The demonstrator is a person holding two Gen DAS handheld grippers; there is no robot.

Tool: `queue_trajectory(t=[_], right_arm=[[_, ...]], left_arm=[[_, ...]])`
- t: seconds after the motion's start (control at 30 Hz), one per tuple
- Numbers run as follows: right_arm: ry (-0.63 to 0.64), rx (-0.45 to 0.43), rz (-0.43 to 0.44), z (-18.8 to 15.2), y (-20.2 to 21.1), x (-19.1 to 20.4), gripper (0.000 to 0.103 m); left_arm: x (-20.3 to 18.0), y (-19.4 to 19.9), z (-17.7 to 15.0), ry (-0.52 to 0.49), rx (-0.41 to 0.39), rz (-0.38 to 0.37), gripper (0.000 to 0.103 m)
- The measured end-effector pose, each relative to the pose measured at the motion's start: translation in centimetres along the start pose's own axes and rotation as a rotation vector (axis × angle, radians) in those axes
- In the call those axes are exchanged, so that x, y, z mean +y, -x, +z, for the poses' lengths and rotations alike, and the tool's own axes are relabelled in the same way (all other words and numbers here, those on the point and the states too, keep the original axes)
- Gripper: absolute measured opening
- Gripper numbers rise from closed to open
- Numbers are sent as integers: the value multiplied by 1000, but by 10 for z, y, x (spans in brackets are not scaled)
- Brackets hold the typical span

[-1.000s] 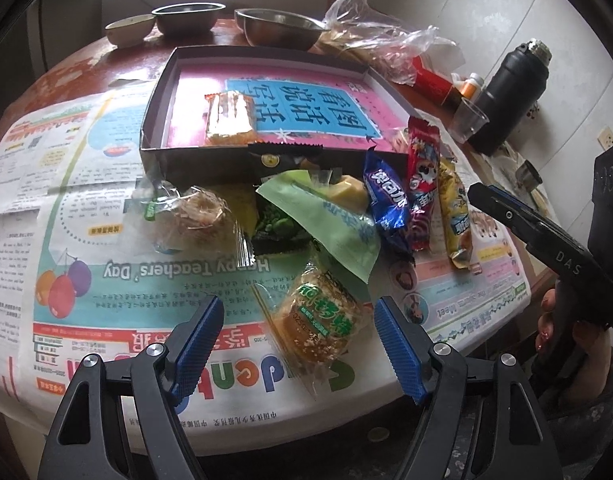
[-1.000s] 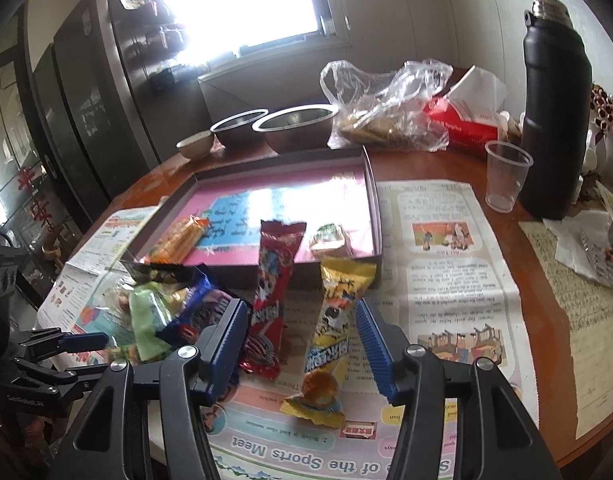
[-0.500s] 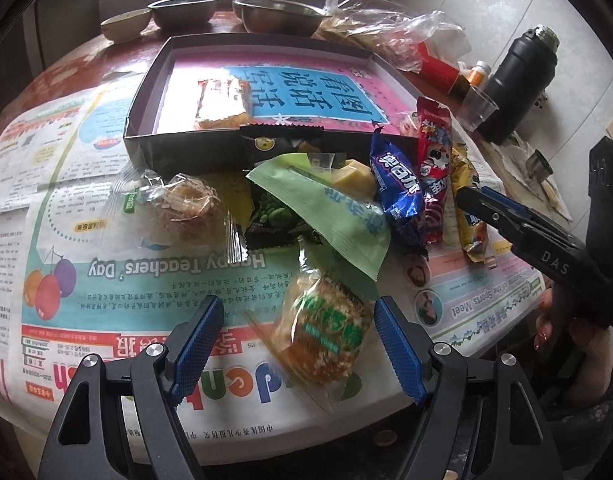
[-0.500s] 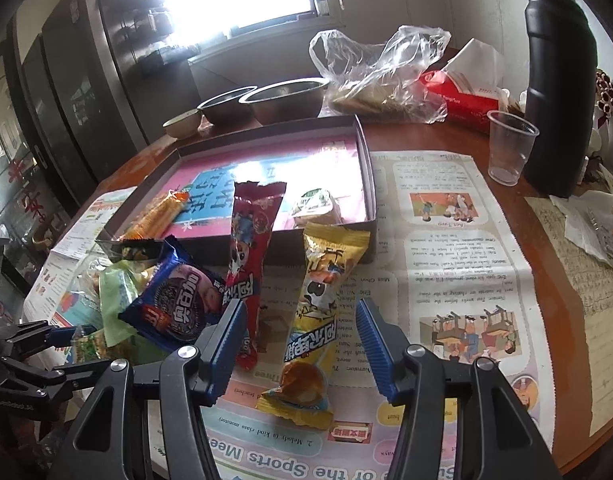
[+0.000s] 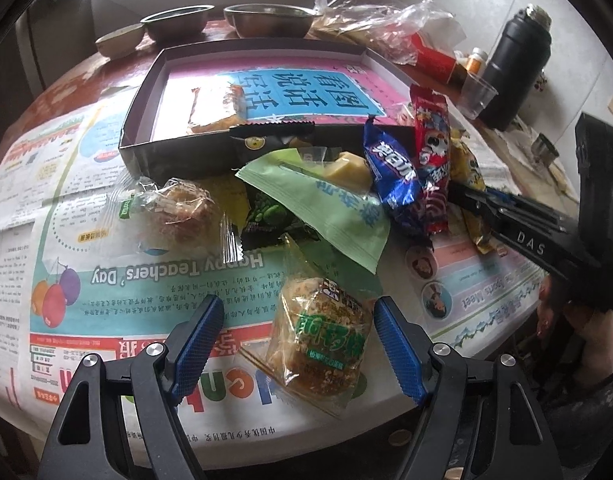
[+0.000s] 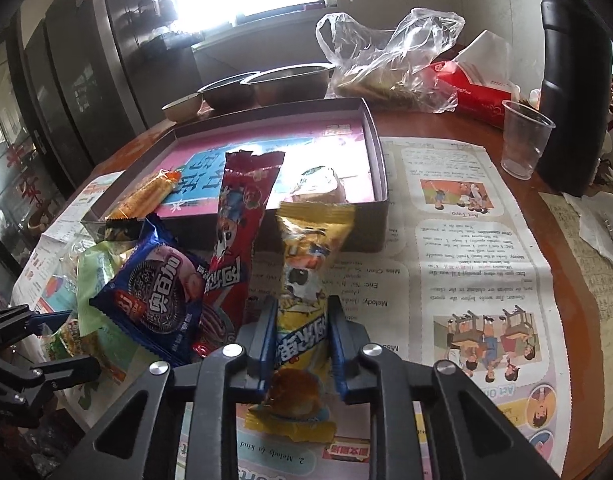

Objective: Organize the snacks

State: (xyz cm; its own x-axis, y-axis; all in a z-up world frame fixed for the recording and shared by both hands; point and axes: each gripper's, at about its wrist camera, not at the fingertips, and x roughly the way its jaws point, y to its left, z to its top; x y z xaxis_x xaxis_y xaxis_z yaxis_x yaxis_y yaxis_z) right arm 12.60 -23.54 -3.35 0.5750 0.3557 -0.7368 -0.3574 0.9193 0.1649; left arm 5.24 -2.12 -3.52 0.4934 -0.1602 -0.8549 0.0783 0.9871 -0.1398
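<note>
Right gripper [image 6: 302, 340]: jaws just closed, clamped on yellow snack stick [image 6: 306, 280], lying near box [image 6: 380, 184] front wall. Left gripper [image 5: 298, 344]: wide apart, straddling wrapped cake [image 5: 326, 336], not pressing.

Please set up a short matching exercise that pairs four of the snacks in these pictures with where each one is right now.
Things:
1. yellow snack pack
2. orange wafer pack
3. green-label cake
4. blue cookie pack

Places:
A. lying inside the box
B. on the newspaper, between the open fingers of the left gripper
C. clamped in the right gripper
D. in the pile in front of the box, beside the red snack pack

Pairs: 1-C, 2-A, 3-B, 4-D
</note>
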Motion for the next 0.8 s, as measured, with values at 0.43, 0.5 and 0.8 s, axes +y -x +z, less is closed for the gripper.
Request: queue_trajectory(t=[0.43,0.5,0.8], right_arm=[[-25,-27,9,-2,4,-6,19],[-25,-32,12,0,6,-7,19],[-49,-56,3,4,16,-14,19]], left_arm=[[10,5,-1,6,-12,30,50],[14,6,-1,19,-8,18,50],[20,19,3,42,-37,-6,50]])
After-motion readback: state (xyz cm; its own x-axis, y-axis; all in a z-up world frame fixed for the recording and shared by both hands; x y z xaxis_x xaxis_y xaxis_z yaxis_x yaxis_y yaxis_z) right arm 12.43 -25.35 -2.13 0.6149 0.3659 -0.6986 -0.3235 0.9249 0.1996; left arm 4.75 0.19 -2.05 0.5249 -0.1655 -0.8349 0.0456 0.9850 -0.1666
